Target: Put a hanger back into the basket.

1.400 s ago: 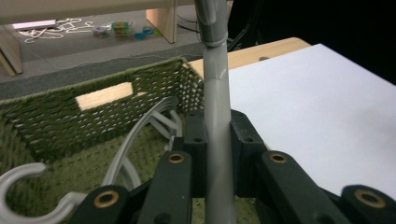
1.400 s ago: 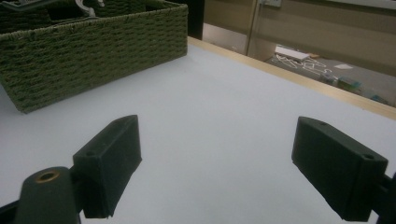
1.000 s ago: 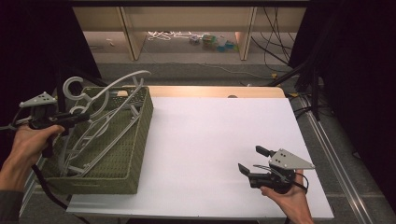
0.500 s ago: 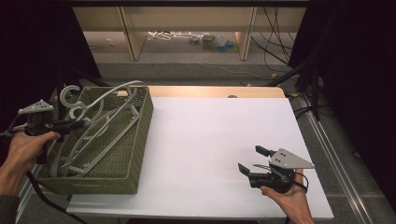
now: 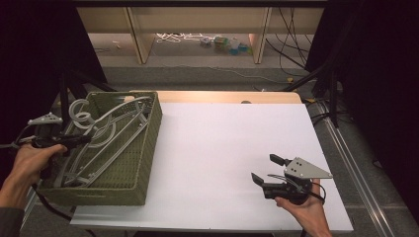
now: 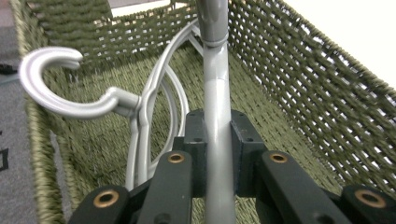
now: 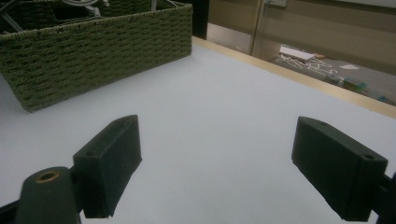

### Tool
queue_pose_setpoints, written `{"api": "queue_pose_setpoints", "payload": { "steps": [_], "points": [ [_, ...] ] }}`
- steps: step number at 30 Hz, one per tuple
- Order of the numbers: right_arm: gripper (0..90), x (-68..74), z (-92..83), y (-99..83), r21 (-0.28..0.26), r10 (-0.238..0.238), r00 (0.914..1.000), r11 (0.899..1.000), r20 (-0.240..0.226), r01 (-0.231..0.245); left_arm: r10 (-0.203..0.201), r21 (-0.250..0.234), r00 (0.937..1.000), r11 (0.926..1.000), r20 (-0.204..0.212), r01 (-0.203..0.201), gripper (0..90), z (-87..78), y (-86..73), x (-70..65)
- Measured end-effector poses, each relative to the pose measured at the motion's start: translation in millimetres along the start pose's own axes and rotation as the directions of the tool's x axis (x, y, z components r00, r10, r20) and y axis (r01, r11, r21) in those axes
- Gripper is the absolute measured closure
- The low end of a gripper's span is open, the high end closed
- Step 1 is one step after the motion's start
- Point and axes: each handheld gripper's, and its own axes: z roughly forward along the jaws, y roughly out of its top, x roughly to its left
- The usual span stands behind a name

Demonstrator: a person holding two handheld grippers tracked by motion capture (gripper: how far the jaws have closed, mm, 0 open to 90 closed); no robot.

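Your left gripper (image 6: pixel 217 154) is clamped on the bar of a grey hanger (image 5: pixel 106 136) that lies in the green basket (image 5: pixel 148 148) at the counter's (image 5: pixel 232 143) left end. Lift it straight and slowly, so its hook (image 6: pixel 51 84) doesn't snag the other hangers (image 6: pixel 149 116). Your left hand (image 5: pixel 29 160) reaches in over the basket's left rim. Your right gripper (image 5: pixel 269 173) rests wide open and empty, low near the front right.

High view looks down over the table (image 5: pixel 222 148); both tool views sit close, sharing the green basket (image 5: pixel 143 148).
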Motion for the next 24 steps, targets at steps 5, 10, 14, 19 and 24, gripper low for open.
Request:
{"api": "queue_pose_setpoints", "payload": {
  "steps": [5,10,14,19,24],
  "points": [
    [16.6,-1.0,0.6,-0.1,-0.006,-0.016,0.9998,1.000,0.006,0.016,0.021,0.045,0.9998,0.9988,0.006,-0.021,79.2,12.1,-0.8,-3.1],
    [16.7,-1.6,-0.1,0.2,-0.011,-0.017,0.9998,1.000,0.008,0.018,0.006,0.062,0.9999,0.9980,0.012,-0.007,79.2,19.1,-4.1,-3.2],
    [16.6,-1.9,0.0,0.1,-0.010,-0.016,0.9998,1.000,0.008,0.016,-0.007,0.058,0.9999,0.9983,0.011,0.006,79.2,24.2,-8.6,-3.6],
    [16.6,-0.6,1.3,0.1,-0.012,-0.018,0.9998,1.000,0.004,0.018,-0.038,0.057,0.9993,0.9977,0.006,0.037,79.1,25.7,-14.2,2.0],
    [16.6,-1.3,0.9,0.0,-0.013,-0.017,0.9999,1.000,0.004,0.017,-0.068,0.048,0.9976,0.9965,-0.007,0.069,78.0,27.4,-15.4,4.3]
  ]
}}
